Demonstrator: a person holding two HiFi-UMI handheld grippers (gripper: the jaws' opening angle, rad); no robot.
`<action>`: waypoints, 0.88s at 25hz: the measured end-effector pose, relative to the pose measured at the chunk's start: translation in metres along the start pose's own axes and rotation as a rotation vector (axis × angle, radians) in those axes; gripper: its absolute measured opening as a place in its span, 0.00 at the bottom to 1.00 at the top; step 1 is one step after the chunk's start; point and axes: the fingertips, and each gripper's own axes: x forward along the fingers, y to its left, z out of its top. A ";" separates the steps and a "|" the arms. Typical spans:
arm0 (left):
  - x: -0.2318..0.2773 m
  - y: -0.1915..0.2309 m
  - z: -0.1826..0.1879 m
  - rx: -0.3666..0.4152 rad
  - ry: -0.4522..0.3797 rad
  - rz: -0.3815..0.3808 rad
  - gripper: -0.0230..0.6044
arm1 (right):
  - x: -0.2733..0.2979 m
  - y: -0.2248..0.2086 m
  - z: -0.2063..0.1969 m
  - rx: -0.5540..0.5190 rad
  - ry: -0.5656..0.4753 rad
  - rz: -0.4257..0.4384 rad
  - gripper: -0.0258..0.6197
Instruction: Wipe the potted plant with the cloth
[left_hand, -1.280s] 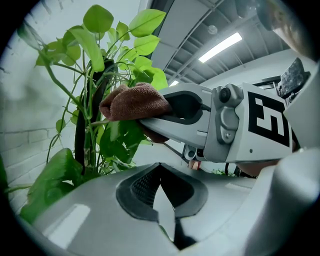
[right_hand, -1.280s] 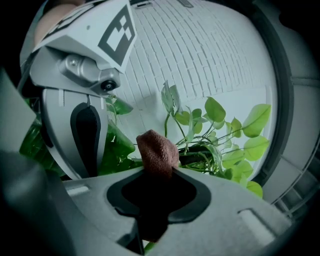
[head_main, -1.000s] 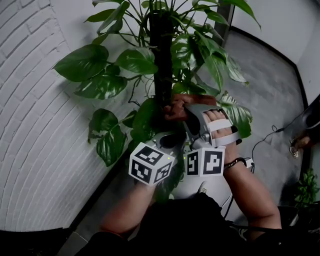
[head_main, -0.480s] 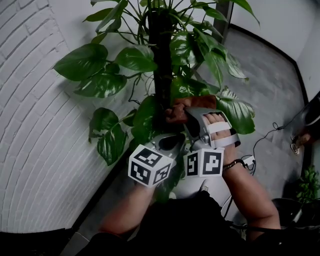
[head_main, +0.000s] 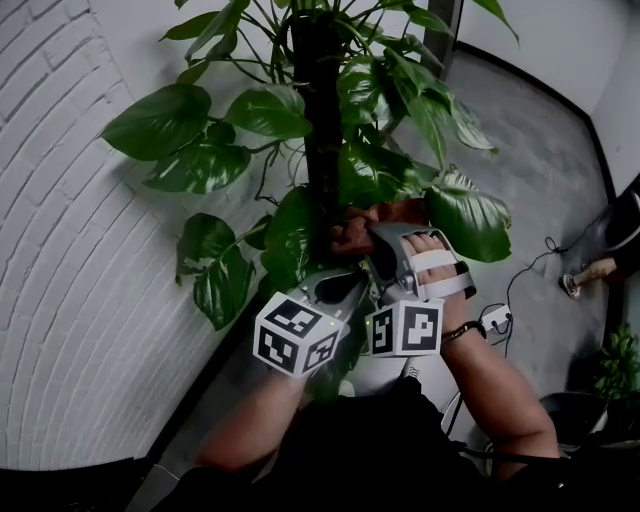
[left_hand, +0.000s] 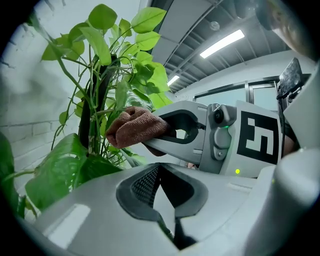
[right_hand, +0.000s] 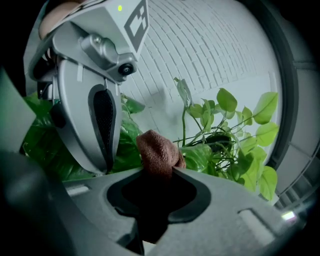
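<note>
The potted plant has broad green leaves around a dark upright pole. My right gripper is shut on a brown cloth, which is bunched at its tips and pressed among the leaves beside the pole. The right gripper view shows the cloth sticking up from the closed jaws of the right gripper. My left gripper sits just below and left of it, under a hanging leaf. In its own view the left gripper is shut with nothing showing in it, and the cloth is just ahead.
A white brick wall runs along the left. On the grey floor at right lie a black cable and a white power strip. A person's foot is at the right edge, and a small plant stands lower right.
The right gripper and cloth have slid slightly down and right along the leaves. The large leaf to their right now shows more fully. The left gripper has hardly moved.
</note>
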 end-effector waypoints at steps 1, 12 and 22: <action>0.000 0.000 -0.001 -0.001 0.002 -0.001 0.06 | 0.000 0.003 -0.001 0.004 0.001 0.006 0.15; -0.006 -0.004 -0.006 -0.003 0.005 0.000 0.06 | -0.013 0.023 -0.006 0.091 -0.004 0.057 0.15; 0.009 -0.018 -0.003 -0.016 0.003 0.065 0.06 | -0.045 0.064 -0.046 0.206 -0.052 0.193 0.15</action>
